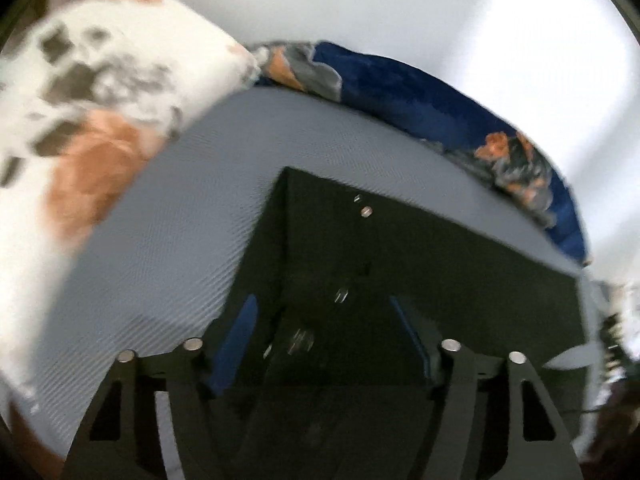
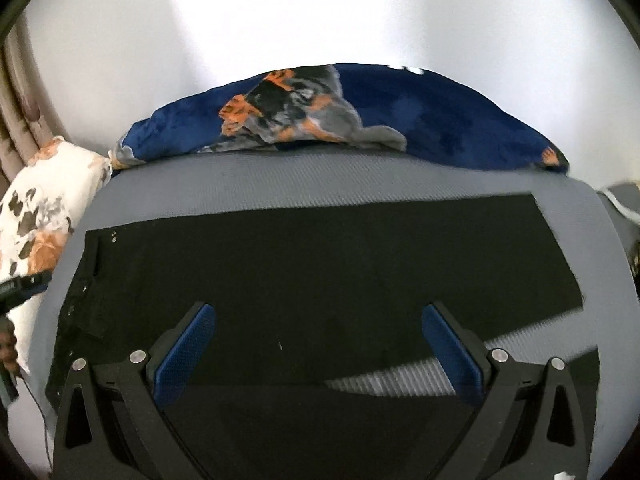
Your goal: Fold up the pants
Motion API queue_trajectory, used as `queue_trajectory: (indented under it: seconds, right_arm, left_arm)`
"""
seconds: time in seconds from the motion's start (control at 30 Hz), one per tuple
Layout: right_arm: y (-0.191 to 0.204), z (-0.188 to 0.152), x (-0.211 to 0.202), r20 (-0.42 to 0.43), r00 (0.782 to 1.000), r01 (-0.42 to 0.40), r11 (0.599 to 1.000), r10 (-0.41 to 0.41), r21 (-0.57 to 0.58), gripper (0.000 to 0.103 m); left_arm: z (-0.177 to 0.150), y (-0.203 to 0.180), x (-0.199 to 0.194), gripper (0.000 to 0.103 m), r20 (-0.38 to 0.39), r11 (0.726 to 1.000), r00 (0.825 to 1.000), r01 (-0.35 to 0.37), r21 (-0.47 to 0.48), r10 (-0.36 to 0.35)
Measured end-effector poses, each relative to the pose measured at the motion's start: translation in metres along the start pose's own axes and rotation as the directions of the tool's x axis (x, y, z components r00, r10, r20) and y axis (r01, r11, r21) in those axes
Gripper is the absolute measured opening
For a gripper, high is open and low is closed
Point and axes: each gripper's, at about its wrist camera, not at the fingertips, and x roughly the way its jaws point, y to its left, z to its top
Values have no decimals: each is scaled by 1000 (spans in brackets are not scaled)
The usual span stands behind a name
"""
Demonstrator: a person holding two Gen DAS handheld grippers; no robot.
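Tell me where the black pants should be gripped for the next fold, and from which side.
Probably at the waistband end, where the metal buttons sit. The pants lie flat across the grey mat, so a finger likely has to slide under that edge from the mat's pillow side. The right gripper hangs open over the middle.

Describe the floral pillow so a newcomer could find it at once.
Start at the grey mat where the black pants lie flat. Along its far edge runs a dark blue blanket; where that blanket ends on the left lies the floral pillow, by the curtain. It alone is white, blotched with orange and brown-grey.
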Motion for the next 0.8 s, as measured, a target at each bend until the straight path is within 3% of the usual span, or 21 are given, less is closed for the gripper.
queue_trajectory:
  seconds: [0.17,0.4,0.53,0.63,0.8]
  right_arm:
    - [19,22,28,-27,1000,1,998,-3,-61,103]
    - [43,37,65,-67,998,-15,994,8,-106,103]
    - [57,43,80,-82,996,-39,991,29,-125,103]
    - [68,49,92,-91,995,-49,987,35,-153,103]
    - [83,62,109,-95,994,-77,973,58,-219,103]
  left_arm:
    - [41,19,45,63,-66,986,984,160,-51,-163]
    - [74,49,93,63,-127,959,959,232,-164,-254]
    - [86,58,109,62,-141,932,934,297,-208,-329]
    - [93,56,115,55,-149,908,907,360,-214,-395]
    - [100,47,128,41,-172,891,880,409,-196,-442]
